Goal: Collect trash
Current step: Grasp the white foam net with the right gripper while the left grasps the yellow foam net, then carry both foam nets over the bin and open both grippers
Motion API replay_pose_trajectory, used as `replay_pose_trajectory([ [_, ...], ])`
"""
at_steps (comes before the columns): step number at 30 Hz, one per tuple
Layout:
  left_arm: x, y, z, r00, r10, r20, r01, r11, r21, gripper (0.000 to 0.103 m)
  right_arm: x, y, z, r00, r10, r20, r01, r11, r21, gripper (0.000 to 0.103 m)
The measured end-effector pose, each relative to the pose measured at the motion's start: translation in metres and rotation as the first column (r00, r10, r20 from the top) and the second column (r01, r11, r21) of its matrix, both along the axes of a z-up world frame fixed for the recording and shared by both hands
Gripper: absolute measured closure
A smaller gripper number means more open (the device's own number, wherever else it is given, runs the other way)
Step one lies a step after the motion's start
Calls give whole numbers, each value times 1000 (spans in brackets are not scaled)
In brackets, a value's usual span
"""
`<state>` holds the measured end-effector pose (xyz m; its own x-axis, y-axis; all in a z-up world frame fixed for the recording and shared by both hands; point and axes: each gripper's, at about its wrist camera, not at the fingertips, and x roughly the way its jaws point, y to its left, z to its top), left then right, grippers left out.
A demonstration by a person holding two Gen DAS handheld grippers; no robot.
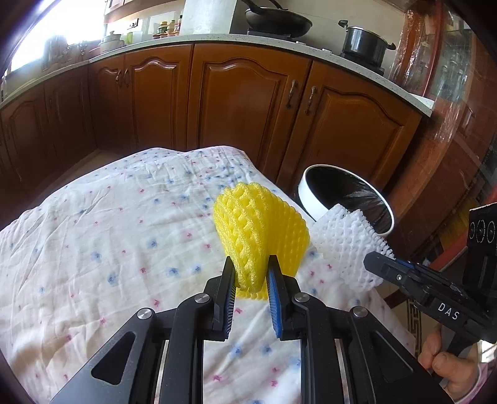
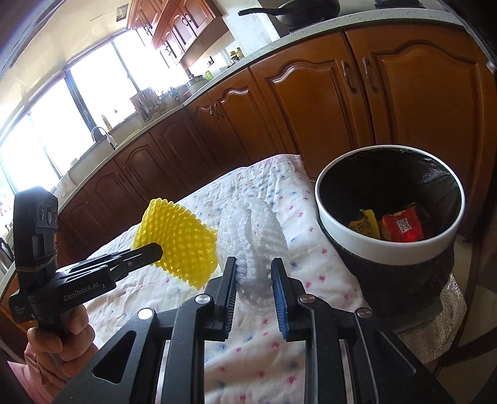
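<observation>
Right now the left tongs (image 1: 251,273) are closed narrowly on the lower edge of a yellow foam net (image 1: 261,230), its soft mesh squeezed between the black pad and the blue pad. Seen from the right wrist, the same yellow foam net (image 2: 183,242) juts up and away from the left tongs (image 2: 155,250), lifted clear of the cloth below it. The right tongs (image 2: 253,272) likewise pinch a white foam net (image 2: 251,239), which bulges upward between the two pads. From the left wrist the white foam net (image 1: 348,245) hangs just beside the yellow one, held by the right tongs (image 1: 377,259), whose tip alone shows at its edge.

Both nets are above a counter covered by a white cloth (image 1: 108,236) dotted with small blue and pink marks, rumpled in places. Just past the cloth's right edge stands a trash bin (image 2: 388,245) with a white rim and a black liner; a yellow wrapper (image 2: 368,227) and a red wrapper (image 2: 402,228) lie at its bottom. The white net is near the bin's rim but apart from it.

Behind, brown wooden cabinets (image 1: 242,93) run under a pale worktop carrying a black pan (image 1: 279,20) and a lidded pot (image 1: 365,43). A bright window (image 2: 77,102) sits above a sink tap (image 2: 101,133).
</observation>
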<state>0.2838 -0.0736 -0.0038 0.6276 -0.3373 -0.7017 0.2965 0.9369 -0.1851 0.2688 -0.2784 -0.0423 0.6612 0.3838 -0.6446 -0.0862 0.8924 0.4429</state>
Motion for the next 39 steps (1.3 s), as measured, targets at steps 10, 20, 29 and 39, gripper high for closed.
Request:
replay_pose_trajectory([
  [10, -17, -23, 21, 996, -75, 39, 76, 997, -17, 85, -31, -29, 11, 997, -78, 20, 78, 997, 9, 81],
  [20, -6, -39, 24, 993, -115, 38, 117, 992, -44, 85, -44, -57, 22, 987, -159, 39, 159, 987, -6, 81],
  [29, 18, -52, 17, 991, -134, 20, 135, 989, -54, 85, -40, -79, 25, 977, -209, 50, 211, 977, -21, 81],
  [39, 59, -79, 11, 991, -137, 10, 137, 990, -24, 85, -19, -107, 29, 965, -256, 57, 258, 965, -40, 81],
])
